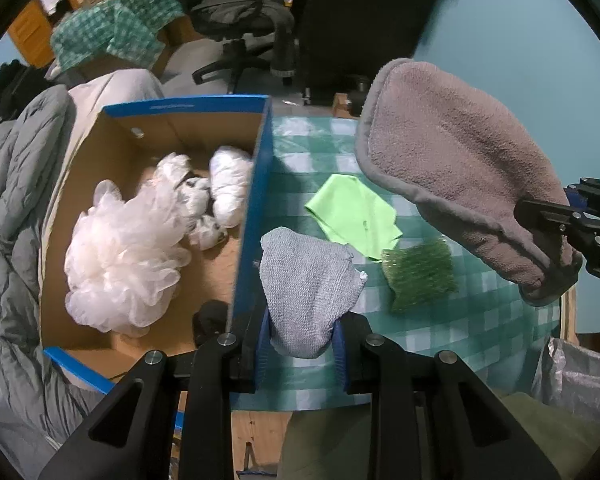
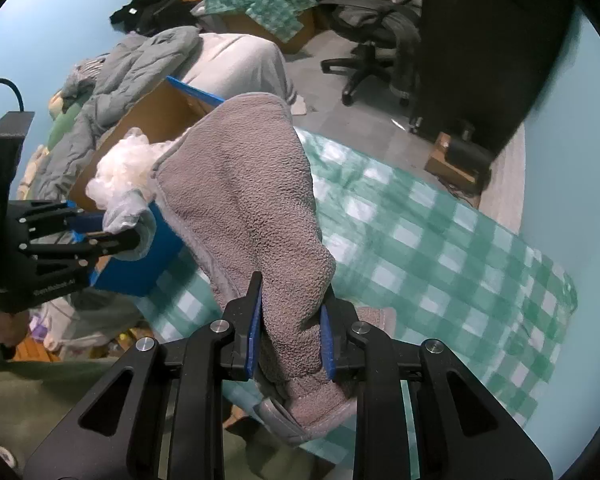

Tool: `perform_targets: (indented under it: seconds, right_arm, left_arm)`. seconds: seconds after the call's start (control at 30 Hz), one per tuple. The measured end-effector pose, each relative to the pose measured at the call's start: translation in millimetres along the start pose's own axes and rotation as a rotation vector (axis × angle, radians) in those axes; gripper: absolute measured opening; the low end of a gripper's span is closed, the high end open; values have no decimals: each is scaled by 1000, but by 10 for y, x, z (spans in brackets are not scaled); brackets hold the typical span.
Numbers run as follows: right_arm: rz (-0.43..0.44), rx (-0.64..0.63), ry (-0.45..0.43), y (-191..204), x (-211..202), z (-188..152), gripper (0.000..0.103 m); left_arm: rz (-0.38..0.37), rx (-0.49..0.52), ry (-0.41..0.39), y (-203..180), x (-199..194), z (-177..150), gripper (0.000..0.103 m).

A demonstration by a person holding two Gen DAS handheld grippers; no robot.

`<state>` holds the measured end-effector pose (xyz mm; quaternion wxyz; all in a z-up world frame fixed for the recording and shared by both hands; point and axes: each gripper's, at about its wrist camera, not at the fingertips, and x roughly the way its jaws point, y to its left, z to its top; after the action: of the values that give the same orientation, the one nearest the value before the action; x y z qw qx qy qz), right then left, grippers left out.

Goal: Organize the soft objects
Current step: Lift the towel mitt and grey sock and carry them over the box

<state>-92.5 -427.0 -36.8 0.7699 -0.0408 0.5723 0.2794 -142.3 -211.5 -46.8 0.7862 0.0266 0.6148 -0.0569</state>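
The left gripper [image 1: 300, 354] is clamping a small grey knitted cloth [image 1: 306, 284] beside the blue-walled cardboard box [image 1: 256, 200] while the right gripper [image 2: 290, 336] is pinching a floppy brown-grey fleece mitt [image 2: 252, 208] above the checked tablecloth [image 2: 440, 248], which risks snagging the box wall.

Behind the grey fleece mitt [image 2: 244, 216] in the right wrist view, most of the cardboard box [image 2: 156, 116] is hidden; only a blue edge, a brown wall and a puff of white mesh [image 2: 120, 168] are seen beside the mitt. The checked tablecloth [image 2: 440, 240] to the right of the mitt is blurred. In the left wrist view, the lower end of the grey knitted cloth [image 1: 306, 288] is covered by the blue pads [image 1: 262, 344]. A small dark thing [image 1: 210, 320] at the near corner of the box [image 1: 188, 112] cannot be identified. The right gripper [image 1: 556, 236] is cut off by the picture's edge.
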Motion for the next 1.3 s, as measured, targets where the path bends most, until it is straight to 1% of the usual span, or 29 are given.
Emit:
perform_targets:
  seconds: [0.63,1.0,1.3]
  right_arm:
    - [54,-89,-4,545,269,516,23]
    - [91,-142,10,932,536,922,23]
    - [108,-188,30,1240,780,1243,22]
  left_arm:
    - [42,-97,4,673,-18,-80,27]
    - [53,-158,31,1046,94,-169,27]
    - [63,-174,53,1249,182,-243,27]
